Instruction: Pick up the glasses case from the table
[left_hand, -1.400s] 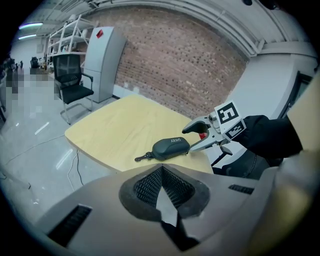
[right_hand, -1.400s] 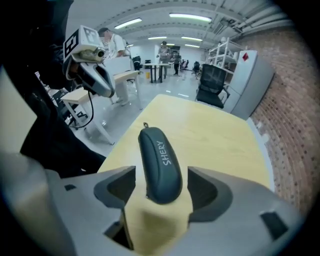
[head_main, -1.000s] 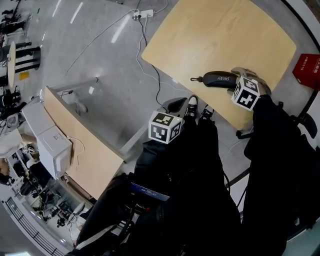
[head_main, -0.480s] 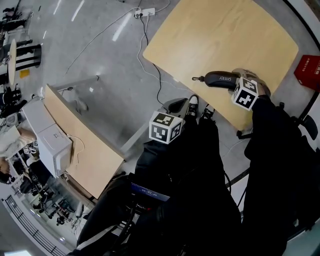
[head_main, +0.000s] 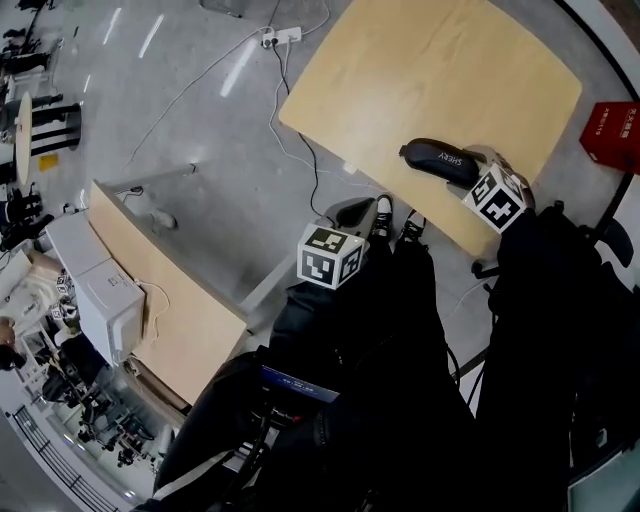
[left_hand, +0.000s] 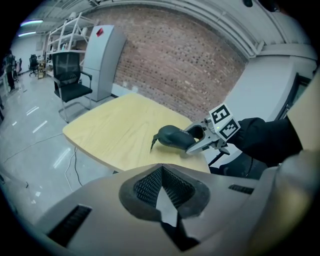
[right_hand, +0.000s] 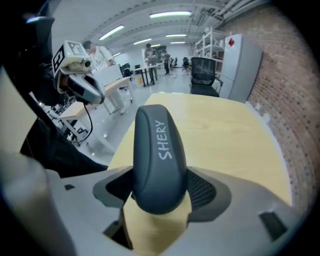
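The dark grey glasses case (head_main: 440, 160), marked SHERY, is at the near right edge of the light wooden table (head_main: 420, 70). My right gripper (head_main: 470, 166) is shut on its near end. In the right gripper view the case (right_hand: 159, 155) stands between the pads (right_hand: 200, 190) and points out over the table (right_hand: 225, 125). The left gripper view shows the case (left_hand: 172, 137) held slightly above the tabletop (left_hand: 115, 130) by the right gripper (left_hand: 200, 141), with its strap hanging down. My left gripper (head_main: 350, 212) hangs off the table by my legs, shut and holding nothing (left_hand: 164, 192).
A red box (head_main: 610, 125) lies on the floor to the right of the table. A power strip with cables (head_main: 285, 35) lies behind it. A second desk (head_main: 160, 290) with a white box (head_main: 105, 300) stands at left. An office chair (left_hand: 70, 82) and a grey cabinet (left_hand: 102, 60) stand beyond the table.
The case has shifted left and turned in the right gripper's hold, and its strap no longer sticks out to the left in the head view. The left gripper has stayed put.
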